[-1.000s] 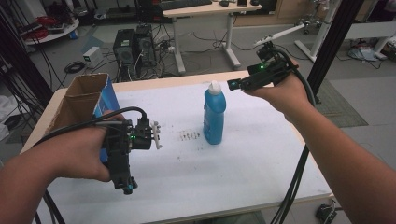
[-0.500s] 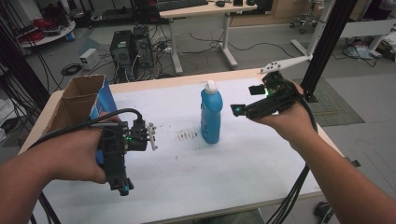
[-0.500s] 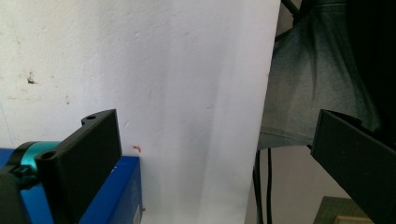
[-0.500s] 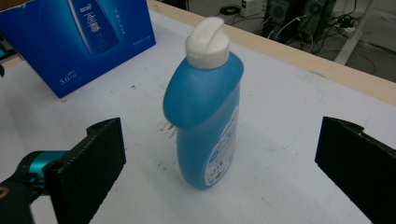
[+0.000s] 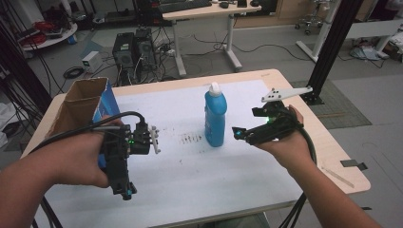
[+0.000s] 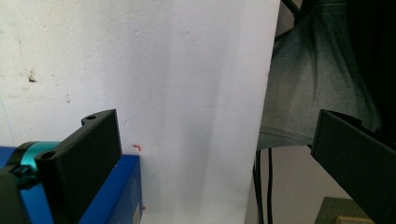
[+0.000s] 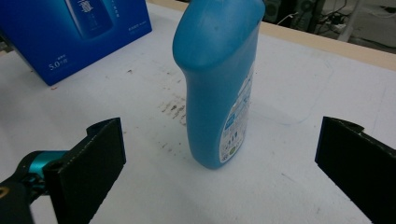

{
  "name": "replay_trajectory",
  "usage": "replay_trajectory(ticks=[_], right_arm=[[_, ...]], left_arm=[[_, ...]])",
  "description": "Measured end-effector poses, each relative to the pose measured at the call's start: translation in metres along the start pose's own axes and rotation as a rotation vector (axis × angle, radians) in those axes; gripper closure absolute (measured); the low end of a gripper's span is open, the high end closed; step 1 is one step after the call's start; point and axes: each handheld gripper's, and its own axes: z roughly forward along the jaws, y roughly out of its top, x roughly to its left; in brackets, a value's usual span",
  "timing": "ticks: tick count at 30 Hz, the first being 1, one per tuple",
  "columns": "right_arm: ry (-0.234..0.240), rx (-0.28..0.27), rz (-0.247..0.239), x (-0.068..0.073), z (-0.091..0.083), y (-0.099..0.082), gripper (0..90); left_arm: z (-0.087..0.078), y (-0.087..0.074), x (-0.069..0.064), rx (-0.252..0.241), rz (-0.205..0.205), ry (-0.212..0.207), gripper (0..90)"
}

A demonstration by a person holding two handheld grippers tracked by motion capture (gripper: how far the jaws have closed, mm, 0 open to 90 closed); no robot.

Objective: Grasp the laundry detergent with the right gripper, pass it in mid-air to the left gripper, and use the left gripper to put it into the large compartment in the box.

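Note:
A blue bottle (image 5: 215,118) with a white cap stands upright in the middle of the white table cover (image 5: 190,175). My right gripper (image 5: 241,134) hangs just right of it, low over the table and pointing at it. In the right gripper view the jaws (image 7: 219,154) stand wide open, with the bottle (image 7: 219,84) upright ahead of the gap and untouched. My left gripper (image 5: 123,187) is held at the front left, pointing back toward the table's near edge. Its jaws (image 6: 219,144) are wide open over bare cover with nothing between them.
An open blue carton (image 5: 83,107) with a brown inside stands at the table's left, close behind the left hand; it shows as the carton (image 7: 84,32) and the carton (image 6: 116,196) in the gripper views. A dark smudge (image 5: 190,138) marks the cover left of the bottle. Desks, computers and cables lie beyond the table.
The right gripper has come down from beside the bottle's cap to low at the bottle's right side. The left gripper has hardly moved.

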Motion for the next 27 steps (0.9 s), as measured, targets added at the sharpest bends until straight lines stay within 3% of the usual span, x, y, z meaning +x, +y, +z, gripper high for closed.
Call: replay_trajectory(ticks=[11,17,25,27], right_arm=[[-0.116,-0.085,0.047,0.019,0.010,-0.022,0.7],[-0.149,-0.100,0.050,0.029,0.019,-0.026,0.7],[-0.217,-0.130,0.096,0.041,0.034,-0.036,0.7],[-0.212,-0.134,0.113,0.043,0.039,-0.038,0.7]], left_arm=[[0.000,-0.001,0.000,-0.003,0.002,0.002,1.7],[-0.002,-0.003,-0.001,-0.005,0.003,0.006,1.7],[-0.001,-0.004,-0.002,-0.007,0.001,0.005,1.7],[0.000,-0.005,-0.003,-0.010,-0.003,0.005,1.7]])
